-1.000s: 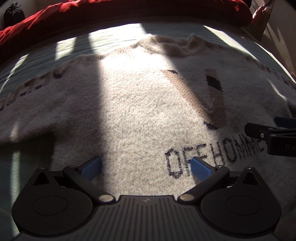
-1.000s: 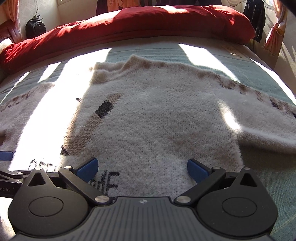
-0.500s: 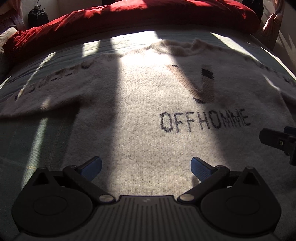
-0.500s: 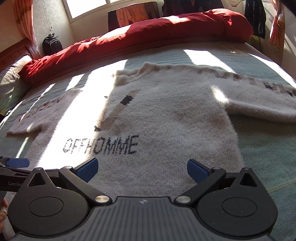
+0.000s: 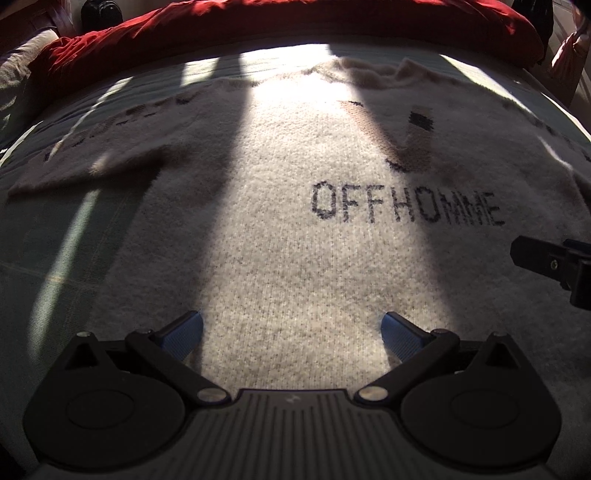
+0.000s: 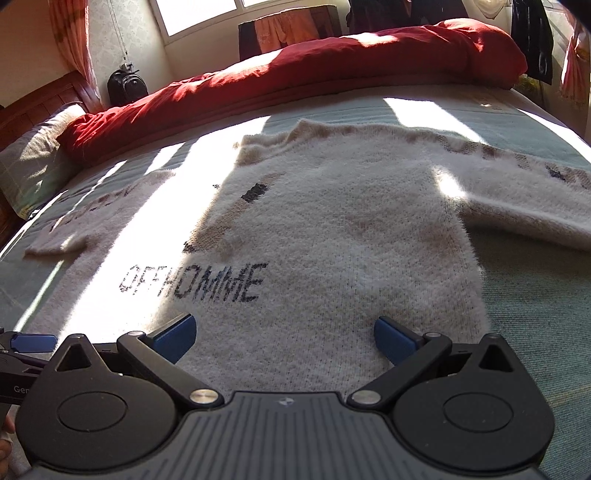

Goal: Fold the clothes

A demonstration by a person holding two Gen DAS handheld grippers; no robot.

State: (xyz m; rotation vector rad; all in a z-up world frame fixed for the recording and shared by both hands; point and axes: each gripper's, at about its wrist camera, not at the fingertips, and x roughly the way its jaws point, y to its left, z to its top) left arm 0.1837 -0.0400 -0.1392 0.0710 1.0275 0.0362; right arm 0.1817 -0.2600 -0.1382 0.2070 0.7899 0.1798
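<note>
Sweater: one cream knit sweater (image 6: 332, 236) lies flat, front up, on the bed (image 6: 535, 314), both sleeves spread
Lettering: one line, OFFHOMME (image 5: 406, 210)
Grippers: two; left gripper (image 5: 291, 332) and right gripper (image 6: 284, 334), fingers spread wide, empty, over the near hem
Quilt: one red quilt (image 6: 332, 70) along the far edge
Cut off: right sleeve end; sunlight washes out the left sleeve pattern

Sunlit bed (image 6: 517, 122), red duvet (image 6: 332, 70), window (image 6: 199, 14) behind.

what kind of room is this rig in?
Most likely a home bedroom: the sweater lies on a bed with a red duvet bunched along the far side, a pillow and a curtained window.
</note>
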